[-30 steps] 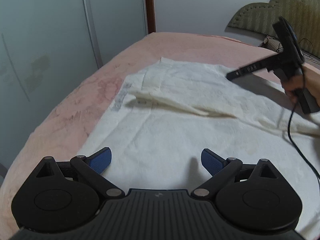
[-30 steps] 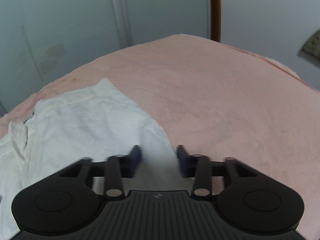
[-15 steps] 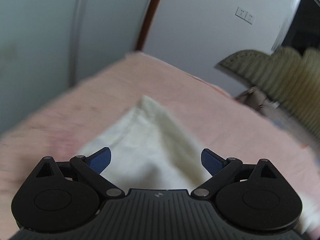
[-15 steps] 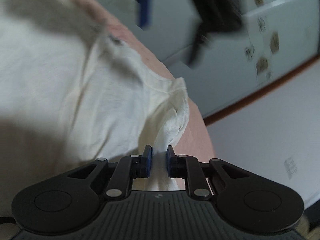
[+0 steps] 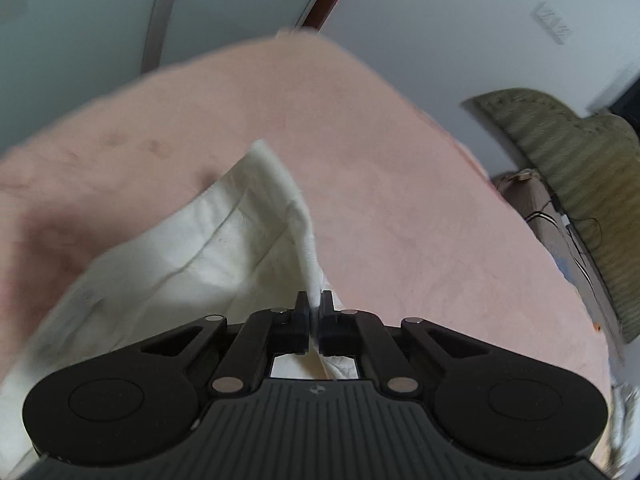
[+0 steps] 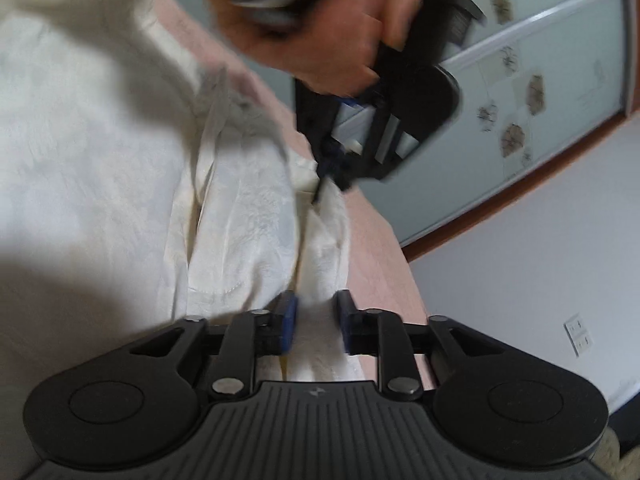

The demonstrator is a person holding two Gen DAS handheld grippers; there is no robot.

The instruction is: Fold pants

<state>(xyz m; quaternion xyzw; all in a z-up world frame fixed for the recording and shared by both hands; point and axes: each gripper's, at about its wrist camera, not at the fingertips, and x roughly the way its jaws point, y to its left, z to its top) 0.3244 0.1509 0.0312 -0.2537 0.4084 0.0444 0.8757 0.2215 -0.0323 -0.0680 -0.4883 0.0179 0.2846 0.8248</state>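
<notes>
1. The left hand-held gripper (image 5: 315,312) is seen clamped tight on a thin raised edge of the cream-white, textured cotton pants (image 5: 192,248); the cloth is pinched between its dark pads and runs up from them as a taut ridge.
2. The right hand-held gripper (image 6: 315,322) is seen with its jaws opening: the blue-padded fingers (image 6: 289,316) stand apart, a fold of the pants (image 6: 120,152) lies between them, and no pressing of the pads on the cloth can be made out.
3. The pants are spread on a pink plush bed cover (image 5: 400,184), with one corner reaching toward the far edge of the bed.
4. Only in the right wrist view is the left hand-held gripper (image 6: 324,178) shown from outside, held by a hand (image 6: 332,40) and closed on the cloth's far edge above the bed cover (image 6: 376,248).
5. Only in the left wrist view is an olive quilted headboard (image 5: 580,168) shown at the right.
6. The hand and the black gripper body are blurred, and the sleeve above is cut off by the frame.
</notes>
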